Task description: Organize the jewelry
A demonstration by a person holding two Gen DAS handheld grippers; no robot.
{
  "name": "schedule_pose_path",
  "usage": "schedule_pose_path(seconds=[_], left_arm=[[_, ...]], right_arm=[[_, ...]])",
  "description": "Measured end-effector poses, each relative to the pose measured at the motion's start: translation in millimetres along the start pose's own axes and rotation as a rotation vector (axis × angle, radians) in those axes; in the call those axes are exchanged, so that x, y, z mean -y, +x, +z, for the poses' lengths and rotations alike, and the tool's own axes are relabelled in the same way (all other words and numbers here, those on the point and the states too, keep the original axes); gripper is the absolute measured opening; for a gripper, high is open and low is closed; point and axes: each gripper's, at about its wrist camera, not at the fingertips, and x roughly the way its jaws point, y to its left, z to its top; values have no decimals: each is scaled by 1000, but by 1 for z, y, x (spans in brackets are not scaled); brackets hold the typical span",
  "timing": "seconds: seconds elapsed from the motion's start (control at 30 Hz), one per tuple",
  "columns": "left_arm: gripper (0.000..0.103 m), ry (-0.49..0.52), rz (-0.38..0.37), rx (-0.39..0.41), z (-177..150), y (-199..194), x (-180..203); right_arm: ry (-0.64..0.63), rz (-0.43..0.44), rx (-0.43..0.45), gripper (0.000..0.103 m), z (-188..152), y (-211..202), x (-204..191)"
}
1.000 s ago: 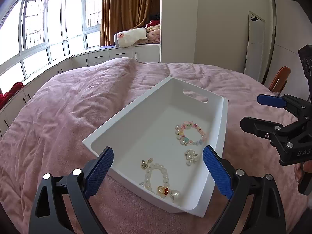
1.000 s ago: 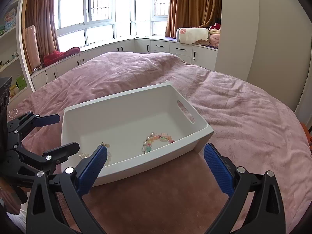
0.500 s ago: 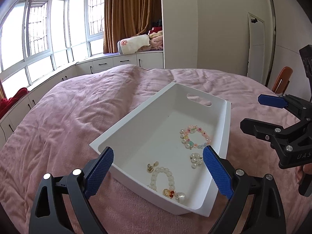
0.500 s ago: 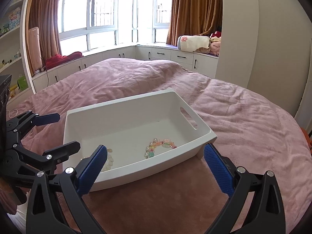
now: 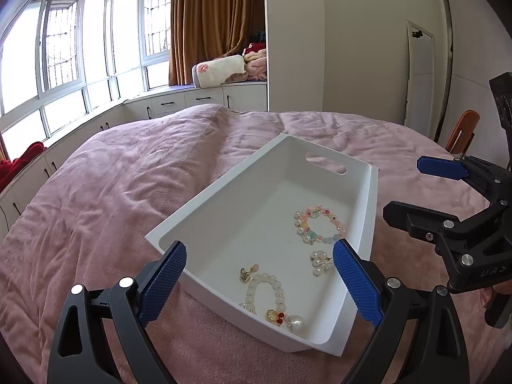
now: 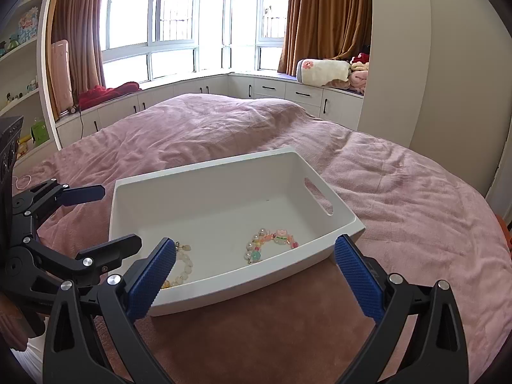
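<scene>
A white tray (image 5: pixel 204 204) lies on the pink bedspread and shows in the right wrist view (image 6: pixel 224 166) too. In it lie a pastel bead bracelet (image 5: pixel 318 228), a white pearl bracelet (image 5: pixel 267 294) with a red charm, a small pearl cluster (image 5: pixel 321 261) and a gold heart earring (image 5: pixel 247 273). The pastel bracelet (image 6: pixel 270 244) and the pearl bracelet (image 6: pixel 184 267) also show in the right wrist view. My left gripper (image 5: pixel 259 280) is open and empty over the tray's near edge. My right gripper (image 6: pixel 254 278) is open and empty at the tray's near wall.
The pink bedspread (image 5: pixel 112 185) covers the bed all around the tray. White cabinets (image 6: pixel 272 91) with folded blankets (image 6: pixel 323 72) run under the windows. An orange chair (image 5: pixel 460 131) stands beyond the bed on the right. A hair tie (image 6: pixel 23 181) lies on the bed at the left.
Both grippers have pulled back and tilted up a little, so the tray sits lower and farther in both views. The jewelry has not moved. Both grippers stay open.
</scene>
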Motion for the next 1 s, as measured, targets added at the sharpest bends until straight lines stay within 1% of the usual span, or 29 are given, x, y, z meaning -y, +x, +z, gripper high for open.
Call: schedule_pose_path(seconds=[0.3, 0.5, 1.0], left_arm=[[94, -1, 1, -3, 0, 1, 0], [94, -19, -3, 1, 0, 1, -5], [94, -12, -2, 7, 3, -1, -4]], right_arm=[[4, -4, 4, 98, 1, -1, 0], [1, -7, 0, 98, 2, 0, 2], [-11, -13, -13, 98, -2, 3, 5]])
